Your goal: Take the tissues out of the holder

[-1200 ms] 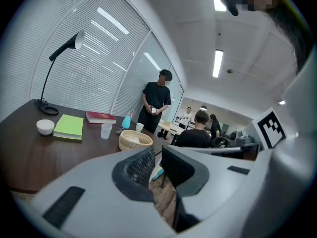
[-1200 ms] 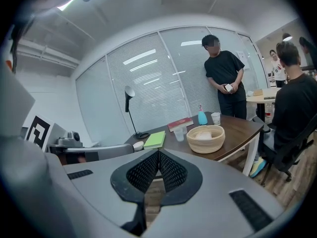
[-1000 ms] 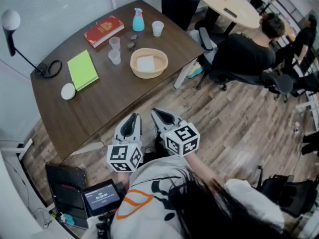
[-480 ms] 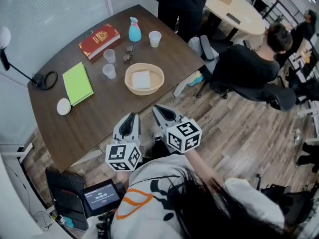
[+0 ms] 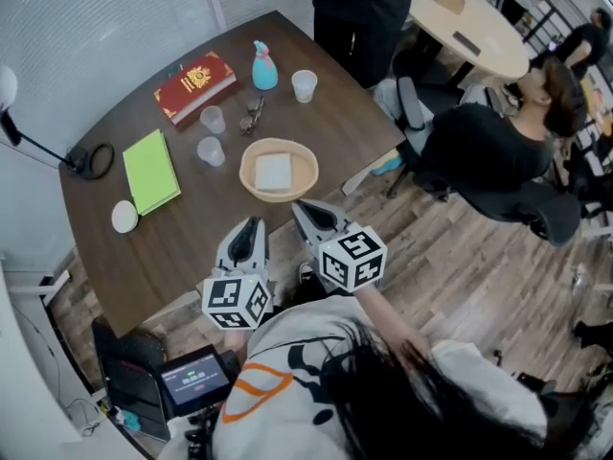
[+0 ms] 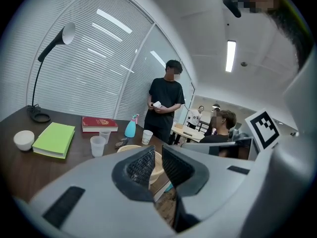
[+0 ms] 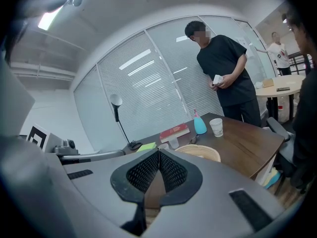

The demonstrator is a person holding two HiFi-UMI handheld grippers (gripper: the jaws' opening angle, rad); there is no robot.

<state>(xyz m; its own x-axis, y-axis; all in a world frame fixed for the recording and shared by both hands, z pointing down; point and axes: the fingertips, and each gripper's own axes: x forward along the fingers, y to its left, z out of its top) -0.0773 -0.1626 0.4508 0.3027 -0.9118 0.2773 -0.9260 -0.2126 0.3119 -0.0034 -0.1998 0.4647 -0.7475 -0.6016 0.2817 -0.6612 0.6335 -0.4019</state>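
Tan basket holder (image 5: 246, 176) sat on the brown table (image 5: 192, 228) with white tissues (image 5: 274, 172) inside, just ahead of both grippers. The right gripper (image 5: 299, 209) had its jaws pressed together, empty. The left gripper (image 5: 253, 226) had its jaws slightly apart, also empty.

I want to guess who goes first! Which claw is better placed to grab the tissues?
Probably the right claw: its tip sits nearest the basket of tissues, though shut. The left claw is farther back.

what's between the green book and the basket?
One clear cup stands between the green book and the basket, plain in the head view. A second cup stands farther back, off that line.
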